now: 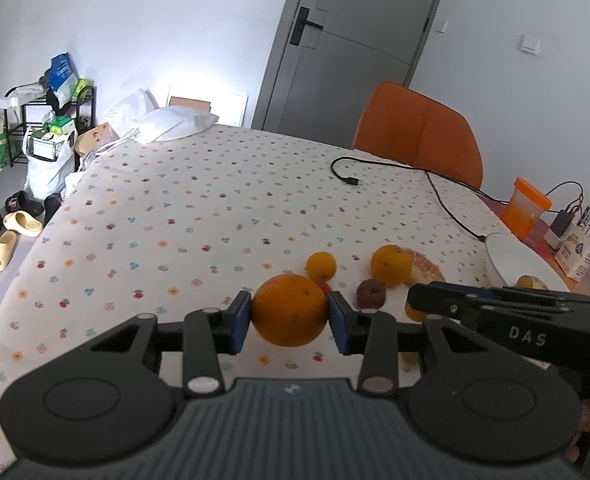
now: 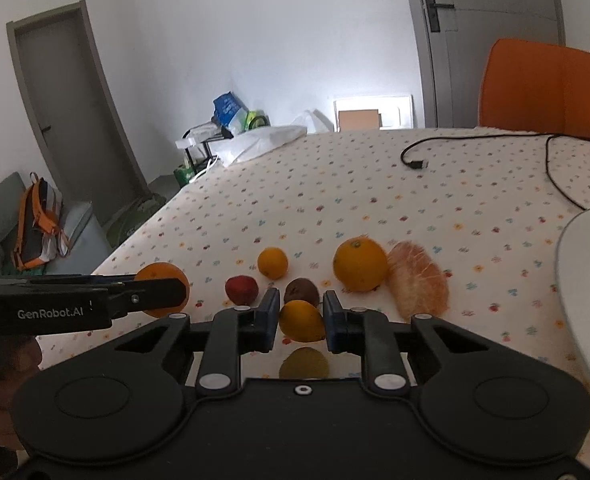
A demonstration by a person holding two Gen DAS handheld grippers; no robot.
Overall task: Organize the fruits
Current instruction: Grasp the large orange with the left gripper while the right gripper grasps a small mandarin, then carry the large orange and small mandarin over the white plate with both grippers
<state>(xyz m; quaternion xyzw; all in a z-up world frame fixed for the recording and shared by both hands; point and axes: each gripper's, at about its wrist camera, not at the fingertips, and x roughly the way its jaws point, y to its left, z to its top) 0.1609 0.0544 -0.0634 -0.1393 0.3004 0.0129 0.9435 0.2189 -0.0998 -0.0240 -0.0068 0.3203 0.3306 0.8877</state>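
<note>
The left gripper point(image 1: 289, 316) clenched a big orange point(image 1: 289, 309) just above the floral tablecloth point(image 1: 183, 216). The right gripper point(image 2: 298, 314) squeezed a small orange point(image 2: 301, 319), while near it a kiwi point(image 2: 302, 291), a strawberry point(image 2: 241, 290) and a peeled pomelo wedge point(image 2: 418, 284) lay left of the white bowl point(image 2: 587, 280).

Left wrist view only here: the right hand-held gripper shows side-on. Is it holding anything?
Observer: Yes, the right hand-held gripper is shut on a small orange.
Operator: Anything hidden behind my big orange?
Observer: A red fruit lies on the tablecloth, beside a brown fruit.
Operator: Anything under the right hand-held gripper?
Observer: An olive-green fruit lies on the cloth just below its fingers.
</note>
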